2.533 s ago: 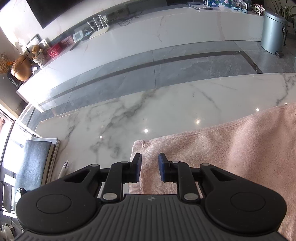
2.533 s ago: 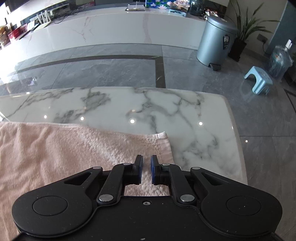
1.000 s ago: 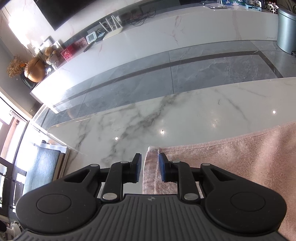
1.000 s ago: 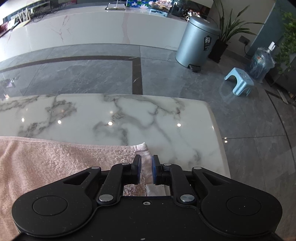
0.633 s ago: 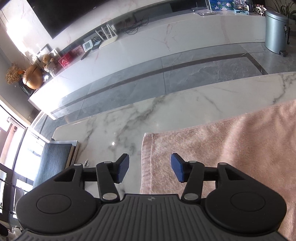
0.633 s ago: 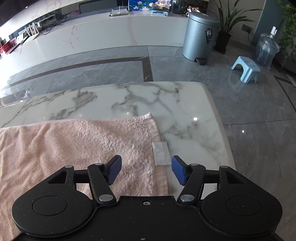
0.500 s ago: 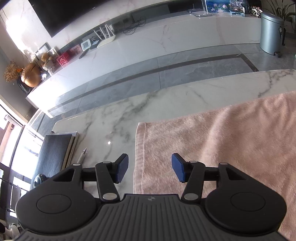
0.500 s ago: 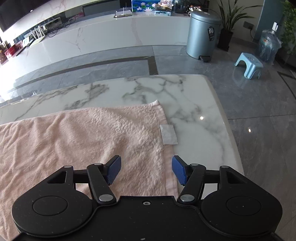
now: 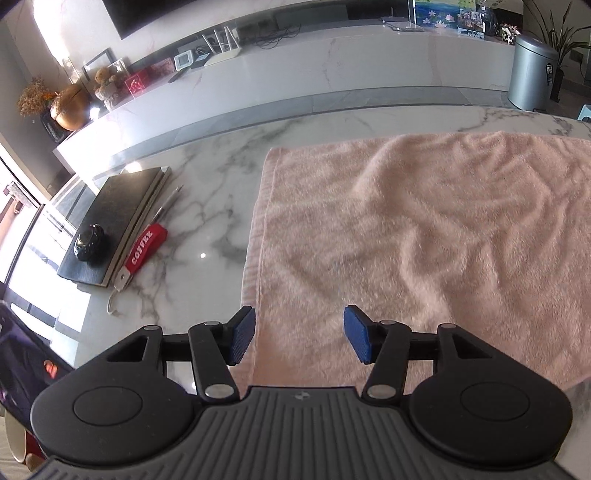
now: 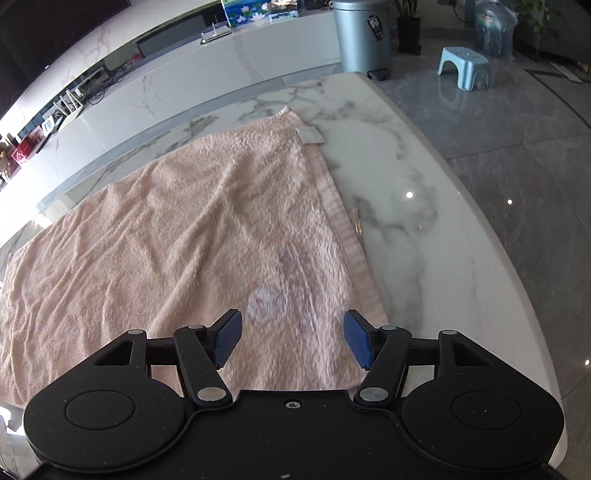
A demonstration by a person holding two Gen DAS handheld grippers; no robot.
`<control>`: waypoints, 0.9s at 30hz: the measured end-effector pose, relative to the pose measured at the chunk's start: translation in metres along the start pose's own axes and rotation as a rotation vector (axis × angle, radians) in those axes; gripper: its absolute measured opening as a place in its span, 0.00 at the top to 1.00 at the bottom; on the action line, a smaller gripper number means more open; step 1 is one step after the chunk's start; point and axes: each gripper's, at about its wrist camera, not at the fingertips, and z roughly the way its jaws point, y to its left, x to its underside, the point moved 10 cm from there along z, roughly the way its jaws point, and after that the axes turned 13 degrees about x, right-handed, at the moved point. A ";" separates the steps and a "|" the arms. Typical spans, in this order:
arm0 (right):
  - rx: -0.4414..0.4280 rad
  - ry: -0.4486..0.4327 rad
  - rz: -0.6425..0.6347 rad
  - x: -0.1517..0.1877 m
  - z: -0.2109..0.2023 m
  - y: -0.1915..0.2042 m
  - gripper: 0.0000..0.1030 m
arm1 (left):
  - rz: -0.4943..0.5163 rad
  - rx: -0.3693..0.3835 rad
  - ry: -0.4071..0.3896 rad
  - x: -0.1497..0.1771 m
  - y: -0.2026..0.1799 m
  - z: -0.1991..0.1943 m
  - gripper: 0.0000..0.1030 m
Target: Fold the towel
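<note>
A pink towel (image 9: 413,236) lies spread flat, with some wrinkles, on a white marble table (image 9: 207,199). My left gripper (image 9: 299,338) is open and empty above the towel's near left corner. In the right wrist view the towel (image 10: 192,240) shows a white label (image 10: 309,134) at its far right corner and a pale round emblem (image 10: 266,298) near the front. My right gripper (image 10: 291,341) is open and empty above the towel's near right part.
A dark book (image 9: 110,225) with a small black object (image 9: 90,240) on it, a pen (image 9: 168,205) and a red "COFFEE" tag (image 9: 144,245) lie left of the towel. The table's right edge (image 10: 491,221) drops to a grey floor with a bin (image 10: 364,35) and blue stool (image 10: 463,66).
Both grippers, shut on the towel's far corners a second ago, have opened and let go. Both have pulled back toward the near edge, so more towel shows in front of them.
</note>
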 end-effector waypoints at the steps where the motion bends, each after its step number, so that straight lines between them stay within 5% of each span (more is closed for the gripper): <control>1: 0.001 -0.003 -0.001 0.007 -0.003 0.001 0.43 | -0.007 0.003 -0.003 0.003 -0.002 -0.002 0.50; 8: -0.014 -0.093 -0.049 0.036 -0.014 0.043 0.39 | -0.031 0.058 -0.046 0.016 -0.036 -0.005 0.50; 17: -0.008 -0.211 -0.160 0.031 -0.015 0.104 0.33 | 0.002 0.171 -0.079 0.007 -0.108 0.021 0.50; 27: -0.026 -0.126 0.061 0.029 -0.008 0.051 0.33 | -0.012 0.173 -0.105 0.011 -0.120 0.023 0.50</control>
